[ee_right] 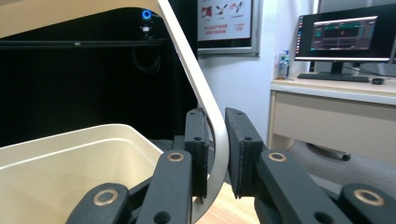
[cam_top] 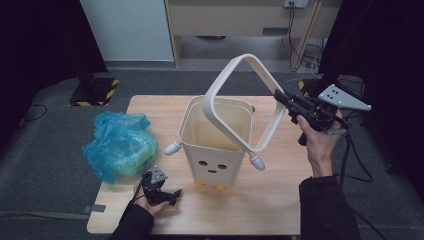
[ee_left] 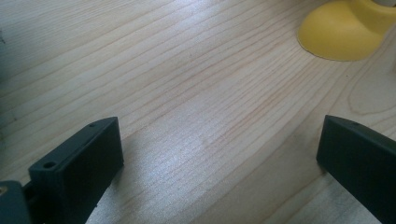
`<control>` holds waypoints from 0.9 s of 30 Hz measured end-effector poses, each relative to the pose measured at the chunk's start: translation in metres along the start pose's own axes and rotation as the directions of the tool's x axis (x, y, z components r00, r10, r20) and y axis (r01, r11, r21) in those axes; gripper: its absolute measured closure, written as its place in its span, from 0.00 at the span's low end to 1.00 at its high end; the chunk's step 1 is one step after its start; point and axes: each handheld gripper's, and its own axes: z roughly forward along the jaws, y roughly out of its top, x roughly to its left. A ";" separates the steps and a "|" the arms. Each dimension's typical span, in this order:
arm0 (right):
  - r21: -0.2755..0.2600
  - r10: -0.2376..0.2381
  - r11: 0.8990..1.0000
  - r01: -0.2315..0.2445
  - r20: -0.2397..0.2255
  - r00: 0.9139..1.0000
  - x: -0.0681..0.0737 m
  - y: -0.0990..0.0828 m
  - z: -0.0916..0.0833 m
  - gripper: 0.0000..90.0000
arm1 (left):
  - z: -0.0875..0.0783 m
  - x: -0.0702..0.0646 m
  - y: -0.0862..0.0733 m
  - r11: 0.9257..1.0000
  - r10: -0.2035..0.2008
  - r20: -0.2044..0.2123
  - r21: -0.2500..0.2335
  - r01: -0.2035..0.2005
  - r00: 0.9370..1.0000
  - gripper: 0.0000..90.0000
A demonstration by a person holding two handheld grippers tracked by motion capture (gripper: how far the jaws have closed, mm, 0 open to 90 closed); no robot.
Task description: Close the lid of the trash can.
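Right gripper (cam_top: pixel 280 96) pinching the cream frame (cam_top: pixel 240 102), lifted and tilted over the bin (cam_top: pixel 215 142) just to its left. Left gripper (cam_top: pixel 167 192) spread wide, resting on table (cam_top: pixel 270 200), near bin's yellow foot (ee_left: pixel 341 30).

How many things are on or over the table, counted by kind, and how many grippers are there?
Cream bin with a face: 1
Cream rim frame, held above the bin: 1
Blue plastic bag: 1
Grippers: 2 (left gripper resting open on the table, right gripper shut on the frame)
Total: 5
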 end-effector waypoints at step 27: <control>0.106 -0.006 0.994 0.018 -0.109 0.994 0.014 -0.003 0.043 0.88 | 0.000 0.000 0.000 1.000 0.001 0.001 0.001 -0.001 1.000 0.00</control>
